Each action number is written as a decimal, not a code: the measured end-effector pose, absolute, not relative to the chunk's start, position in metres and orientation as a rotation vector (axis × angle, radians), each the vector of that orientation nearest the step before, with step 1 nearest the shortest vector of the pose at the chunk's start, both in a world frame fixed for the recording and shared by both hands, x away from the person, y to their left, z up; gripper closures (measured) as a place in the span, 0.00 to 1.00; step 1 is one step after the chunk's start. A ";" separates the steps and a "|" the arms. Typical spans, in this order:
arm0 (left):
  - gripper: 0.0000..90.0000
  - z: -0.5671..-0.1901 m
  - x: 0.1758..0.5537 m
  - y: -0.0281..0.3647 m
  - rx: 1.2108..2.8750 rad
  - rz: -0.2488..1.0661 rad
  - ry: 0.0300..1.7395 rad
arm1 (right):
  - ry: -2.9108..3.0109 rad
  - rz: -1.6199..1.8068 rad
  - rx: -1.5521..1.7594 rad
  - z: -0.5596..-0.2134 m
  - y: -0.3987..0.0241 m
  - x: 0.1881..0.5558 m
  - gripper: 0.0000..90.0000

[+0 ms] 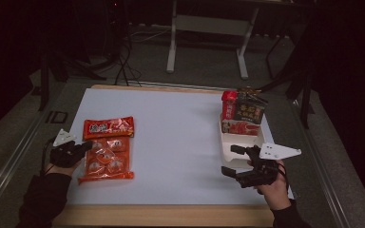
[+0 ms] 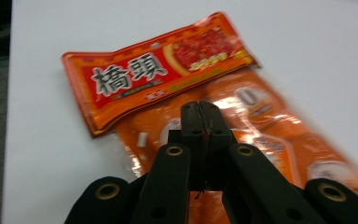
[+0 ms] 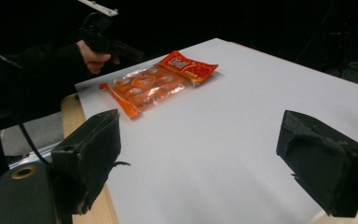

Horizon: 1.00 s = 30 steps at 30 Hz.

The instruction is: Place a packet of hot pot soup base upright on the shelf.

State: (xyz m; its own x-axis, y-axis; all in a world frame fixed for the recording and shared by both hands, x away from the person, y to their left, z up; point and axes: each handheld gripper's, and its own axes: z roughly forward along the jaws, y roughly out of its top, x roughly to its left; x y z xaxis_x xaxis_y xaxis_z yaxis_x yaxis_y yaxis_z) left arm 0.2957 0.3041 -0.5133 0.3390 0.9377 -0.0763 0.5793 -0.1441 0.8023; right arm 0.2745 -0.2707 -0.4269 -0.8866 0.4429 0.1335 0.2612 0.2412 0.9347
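An orange snack packet (image 1: 108, 149) with a red header and several wrapped pieces inside lies flat at the left of the white table top. My left gripper (image 1: 86, 146) rests at the packet's left edge. In the left gripper view its jaws (image 2: 200, 109) are pressed together over the packet (image 2: 168, 74), with a thin red sliver of wrapper in the seam. My right gripper (image 1: 229, 160) is held at the right, by a white tray (image 1: 228, 140). Its fingers (image 3: 93, 149) stand wide apart with nothing between them. The packet (image 3: 158, 84) and the left gripper (image 3: 130, 53) are also seen from across the table.
At the far end of the white tray stand a red packet (image 1: 228, 105) and a dark packet (image 1: 248, 110). A wooden strip (image 1: 161, 214) runs along the table's near edge. Table legs (image 1: 172, 42) stand on the dark floor beyond.
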 end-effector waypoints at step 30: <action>1.00 -0.537 0.324 0.264 1.987 0.522 1.351 | 2.367 1.709 0.658 -0.430 -0.269 0.276 0.15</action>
